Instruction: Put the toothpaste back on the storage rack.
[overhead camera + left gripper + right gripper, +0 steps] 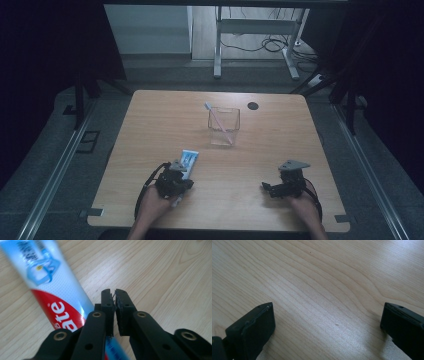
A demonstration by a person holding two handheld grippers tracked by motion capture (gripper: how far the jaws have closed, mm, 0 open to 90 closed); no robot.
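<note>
From the high view we've got the left gripper (174,179) sitting right over the near end of the toothpaste tube (188,160), which lies flat on the wooden table (150,130) pointing away from us toward the clear square cup (223,127). That cup has a pink toothbrush (218,121) leaning in it, and it's well apart from both hands. The high view can't really tell us what the jaws are doing though. The left gripper view sorts that out: we see the left gripper's jaws pressed nearly together with just a sliver of gap and nothing between them, and the tube (50,287) runs beside and partly under them, blurry, red and blue print showing. Over on the right side, the right gripper (283,189) rests low near the table's front edge, and its own view shows the jaws spread wide apart over bare wood (324,290), holding nothing.
</note>
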